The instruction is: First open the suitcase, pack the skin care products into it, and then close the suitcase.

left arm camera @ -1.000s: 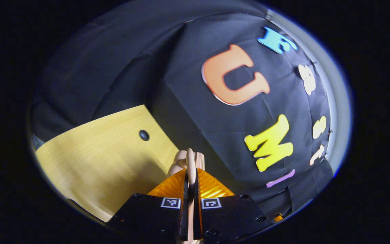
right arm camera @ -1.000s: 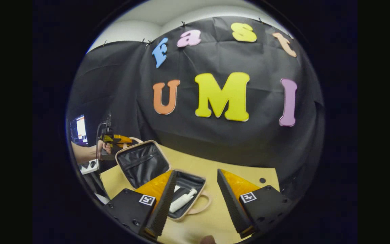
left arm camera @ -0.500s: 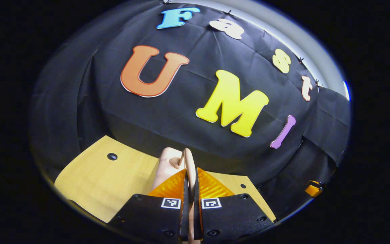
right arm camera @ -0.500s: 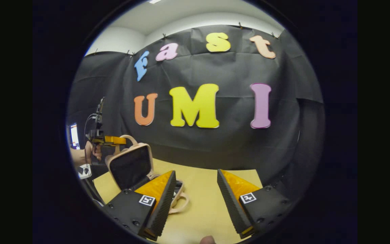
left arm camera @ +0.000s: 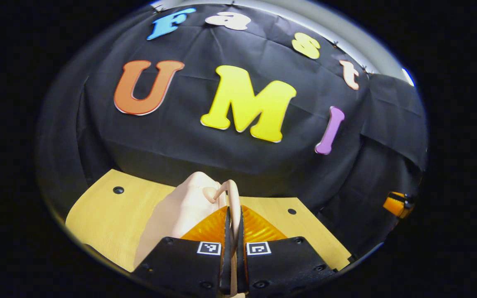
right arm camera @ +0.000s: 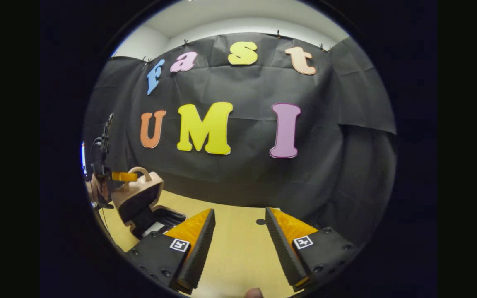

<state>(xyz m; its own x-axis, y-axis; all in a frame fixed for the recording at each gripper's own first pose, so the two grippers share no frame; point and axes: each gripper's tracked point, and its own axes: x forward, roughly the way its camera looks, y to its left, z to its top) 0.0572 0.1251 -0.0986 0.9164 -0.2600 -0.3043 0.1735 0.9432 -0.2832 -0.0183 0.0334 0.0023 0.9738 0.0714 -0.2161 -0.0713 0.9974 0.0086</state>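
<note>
The left claw (left arm camera: 233, 215) is clamped on the pale pink handle (left arm camera: 231, 194) of the suitcase lid (left arm camera: 180, 207); both fingers press flat against the thin loop, which rises between them. In the right gripper view the same claw (right arm camera: 124, 176) sits at the far left edge of the table (right arm camera: 238, 248), gripping the handle (right arm camera: 139, 170) at the top of the lid (right arm camera: 137, 194). A hand (right arm camera: 97, 188) holds that tool from behind, partly cut off by the edge of the view.

The suitcase (right arm camera: 151, 215) lies at the left side of the table. Its lid stands tilted over the base, partway between open and shut, dark lining facing down toward the base. Inside the base a pale item (right arm camera: 154, 227) is visible; its form cannot be made out.

The right claw (right arm camera: 236, 244) is wide apart and holds nothing. It hangs above bare yellow wood, near the middle of the table and well apart from the suitcase. In the left gripper view a small part of that tool (left arm camera: 398, 204) appears at the far right.

Markings: each finger mount carries a small square black-and-white tag (left arm camera: 209, 248); no readable brand or label appears on the suitcase. Dark round holes (left arm camera: 118, 190) mark the tabletop, one of them (right arm camera: 261, 221) just ahead of the right claw. Nothing stands between lid and base on the visible side.
</note>
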